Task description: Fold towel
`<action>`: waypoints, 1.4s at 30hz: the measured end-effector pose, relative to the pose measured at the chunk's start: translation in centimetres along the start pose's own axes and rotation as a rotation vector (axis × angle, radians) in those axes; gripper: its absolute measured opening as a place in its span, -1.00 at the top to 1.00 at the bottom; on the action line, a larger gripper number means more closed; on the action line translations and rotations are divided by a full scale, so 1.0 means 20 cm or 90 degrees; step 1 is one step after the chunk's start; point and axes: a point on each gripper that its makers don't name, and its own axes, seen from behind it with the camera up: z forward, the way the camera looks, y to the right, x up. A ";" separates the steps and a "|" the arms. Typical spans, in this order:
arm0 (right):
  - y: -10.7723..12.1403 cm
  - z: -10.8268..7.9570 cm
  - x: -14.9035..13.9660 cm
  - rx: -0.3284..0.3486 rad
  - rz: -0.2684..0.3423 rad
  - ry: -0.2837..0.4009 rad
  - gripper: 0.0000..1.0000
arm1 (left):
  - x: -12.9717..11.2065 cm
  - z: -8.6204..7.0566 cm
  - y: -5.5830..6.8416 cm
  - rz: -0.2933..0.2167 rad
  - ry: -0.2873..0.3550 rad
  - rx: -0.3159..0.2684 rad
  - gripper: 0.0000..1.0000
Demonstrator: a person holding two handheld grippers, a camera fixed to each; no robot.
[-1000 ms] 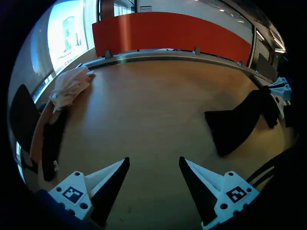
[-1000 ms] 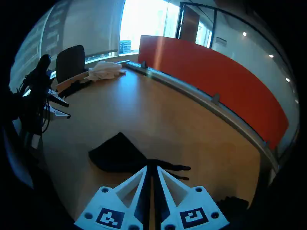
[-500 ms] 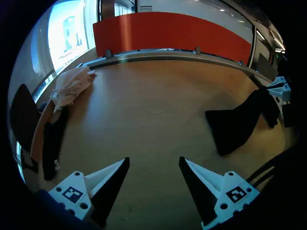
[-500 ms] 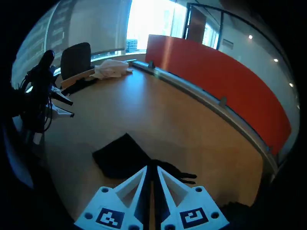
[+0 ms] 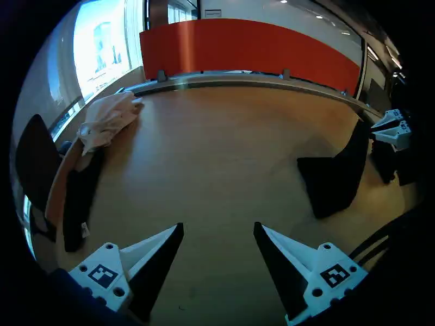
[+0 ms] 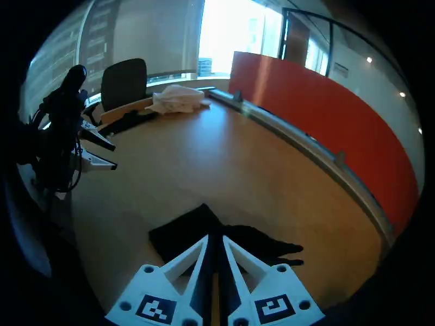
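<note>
Open tabletop (image 5: 217,146) is seen across the middle. Far left is blocked by a cloth heap (image 5: 109,117), the right by the black towel (image 5: 331,179), the back by an orange partition (image 5: 244,46).

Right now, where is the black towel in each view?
Left gripper view: black towel at right, one corner lifted to the right gripper.
Right gripper view: black towel at bottom centre, pinched in this gripper's jaws.
Shared landmark: pale cloth heap, upper left in both.
</note>
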 end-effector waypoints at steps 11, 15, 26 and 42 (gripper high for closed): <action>-0.22 0.20 -0.04 0.060 -0.007 -0.028 0.89 | -0.05 -0.03 -0.11 -0.019 -0.003 0.019 -0.91; -0.32 0.29 -0.10 0.088 0.006 -0.047 0.89 | -0.07 -0.04 -0.14 -0.025 -0.007 0.025 -0.92; -0.39 0.39 -0.22 0.108 0.040 -0.082 -0.36 | -0.10 -0.05 -0.18 -0.027 -0.016 0.033 -0.92; -0.33 0.34 -0.30 0.085 0.049 -0.093 -0.49 | -0.08 -0.04 -0.16 -0.024 -0.011 0.028 -0.92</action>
